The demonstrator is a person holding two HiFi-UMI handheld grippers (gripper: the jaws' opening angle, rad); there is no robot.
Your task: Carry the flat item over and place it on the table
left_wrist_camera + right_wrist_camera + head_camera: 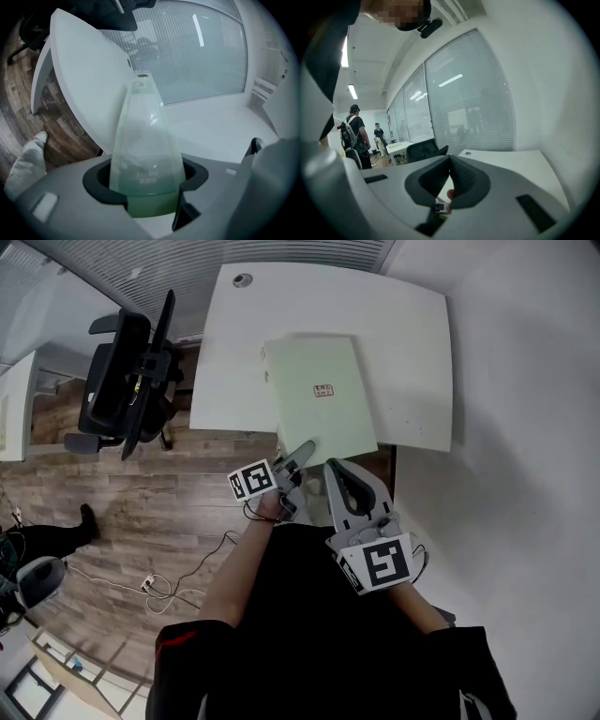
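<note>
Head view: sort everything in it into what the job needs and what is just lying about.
Job:
- pale green plastic folder
- left gripper, clamped on the folder's near edge
- white table

Lying about:
- black office chair
- floor cables
- right gripper, shut, empty

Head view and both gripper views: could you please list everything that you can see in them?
table: one, white, against the wall.
flat item: one, pale green, over the table, near edge overhanging.
office chair: one, black, left of the table.
cables: several, pale, on the brown wood floor, lower left.
people: two, distant, left in the right gripper view.
left hand-held gripper: one, grey, closed on the flat item's near edge.
right hand-held gripper: one, grey, jaws together, empty, right of the left one.
</note>
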